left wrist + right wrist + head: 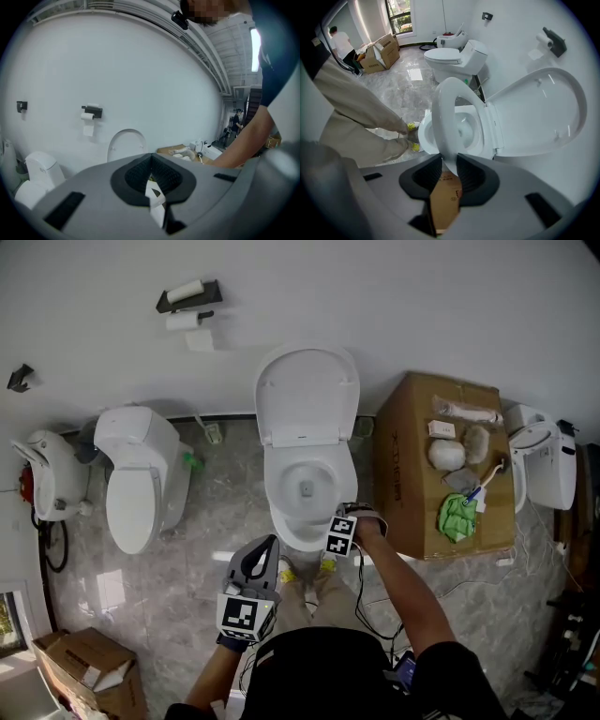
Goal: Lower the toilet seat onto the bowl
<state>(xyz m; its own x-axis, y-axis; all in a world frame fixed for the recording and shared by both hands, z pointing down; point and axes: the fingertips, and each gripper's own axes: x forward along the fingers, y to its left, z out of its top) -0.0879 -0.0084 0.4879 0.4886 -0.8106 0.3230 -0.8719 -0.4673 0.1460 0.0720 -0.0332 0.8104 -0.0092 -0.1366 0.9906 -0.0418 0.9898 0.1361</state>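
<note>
The white toilet (309,486) stands against the wall at the centre, its lid (307,395) upright. My right gripper (345,512) is at the bowl's front right rim, shut on the front of the seat ring (445,112). In the right gripper view the ring runs between the pads (471,172) and stands tilted above the bowl (468,133), with the lid (539,112) open behind it. My left gripper (262,554) hangs lower, in front of the toilet, away from it. Its jaws (152,176) are shut with nothing held and point toward the wall.
A second toilet (131,484) stands to the left and another (544,460) at far right. A cardboard box (412,474) with a green cloth (457,517) and small items sits right beside the bowl. A paper holder (187,294) hangs on the wall. My feet are at the bowl's front.
</note>
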